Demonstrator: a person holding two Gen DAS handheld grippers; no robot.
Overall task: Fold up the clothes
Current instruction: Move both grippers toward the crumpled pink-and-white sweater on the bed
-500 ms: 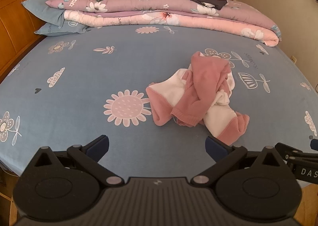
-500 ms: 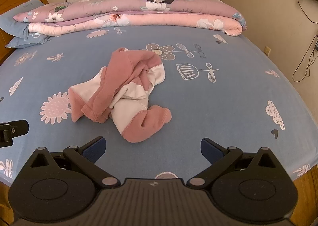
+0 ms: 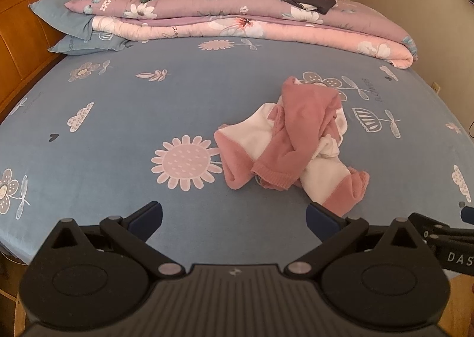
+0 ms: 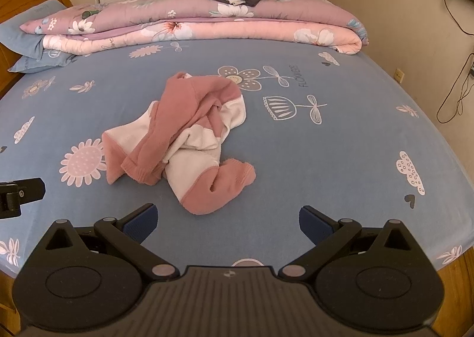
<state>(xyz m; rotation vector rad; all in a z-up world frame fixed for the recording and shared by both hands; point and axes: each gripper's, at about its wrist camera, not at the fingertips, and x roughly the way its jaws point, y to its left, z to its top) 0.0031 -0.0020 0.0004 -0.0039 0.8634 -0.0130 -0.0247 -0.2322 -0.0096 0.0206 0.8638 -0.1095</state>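
garment (image 3: 293, 141) crumpled on bed (image 3: 118, 118) | quilt (image 3: 237, 20) behind | left tool (image 3: 234, 218), right tool (image 4: 226, 218) wide, empty

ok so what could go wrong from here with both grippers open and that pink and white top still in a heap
1. The pink and white top is crumpled with its sleeves crossed, so a pinch may catch two layers at once.
2. The left gripper and right gripper, both open, sit close together and could bump.
3. Dragging the top may wrinkle the blue bedsheet.
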